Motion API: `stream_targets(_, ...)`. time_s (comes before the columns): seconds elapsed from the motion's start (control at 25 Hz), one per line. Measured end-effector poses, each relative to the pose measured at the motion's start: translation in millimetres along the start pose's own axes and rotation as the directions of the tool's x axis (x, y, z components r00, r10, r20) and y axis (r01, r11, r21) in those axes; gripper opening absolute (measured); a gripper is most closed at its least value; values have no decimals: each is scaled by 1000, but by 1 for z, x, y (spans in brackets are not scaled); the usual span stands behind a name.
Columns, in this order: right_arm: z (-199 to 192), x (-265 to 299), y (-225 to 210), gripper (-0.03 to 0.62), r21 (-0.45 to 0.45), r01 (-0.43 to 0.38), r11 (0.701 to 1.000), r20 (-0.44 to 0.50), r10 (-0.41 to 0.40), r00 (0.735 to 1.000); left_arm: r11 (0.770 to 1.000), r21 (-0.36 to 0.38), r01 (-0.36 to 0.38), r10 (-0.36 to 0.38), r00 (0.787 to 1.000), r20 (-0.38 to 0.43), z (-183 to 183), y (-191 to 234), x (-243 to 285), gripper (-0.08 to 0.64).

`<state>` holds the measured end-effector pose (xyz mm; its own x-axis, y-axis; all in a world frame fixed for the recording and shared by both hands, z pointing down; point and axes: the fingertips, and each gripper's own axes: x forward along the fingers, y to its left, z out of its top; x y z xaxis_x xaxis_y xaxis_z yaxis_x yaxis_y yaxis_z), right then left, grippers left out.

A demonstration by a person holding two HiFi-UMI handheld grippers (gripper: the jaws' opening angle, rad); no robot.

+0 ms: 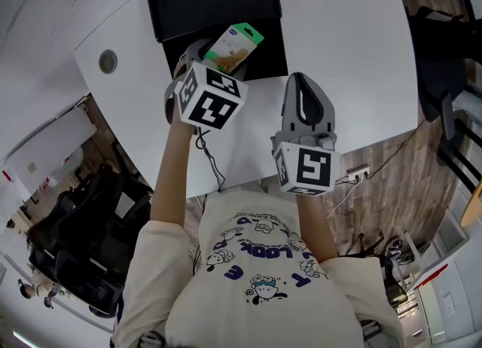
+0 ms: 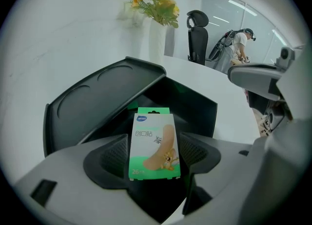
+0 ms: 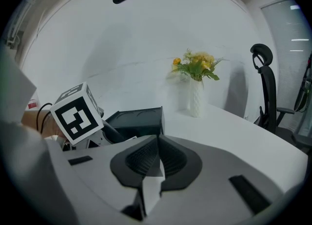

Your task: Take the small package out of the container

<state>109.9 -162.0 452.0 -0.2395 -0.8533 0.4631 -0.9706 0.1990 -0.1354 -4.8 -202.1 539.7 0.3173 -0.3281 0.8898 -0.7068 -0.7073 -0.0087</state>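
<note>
Small package (image 2: 154, 136) clamped in left hand-held gripper (image 2: 155, 157), pointing steeply down.

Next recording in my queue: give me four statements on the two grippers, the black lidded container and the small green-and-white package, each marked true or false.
1. The left gripper holds the small green-and-white package between its jaws. True.
2. The right gripper has its jaws wide apart. False: they are together, with nothing between them.
3. The black plastic container has its lid shut. False: the lid is swung open.
4. A white vase of yellow flowers stands on the white table. True.
</note>
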Motion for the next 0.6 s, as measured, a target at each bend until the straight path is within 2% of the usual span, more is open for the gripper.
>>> stream_targets(0.28, -2, 3, -3, 32, 7, 2, 1000, -7, -2, 1000, 1000, 10, -13, 13, 1000, -15, 3, 0, 7, 314)
stream_targets(0.6, -5, 7, -4, 32, 20, 5, 1000, -23, -4, 1000, 1000, -20, 2, -2, 1000, -8, 3, 0, 12, 314)
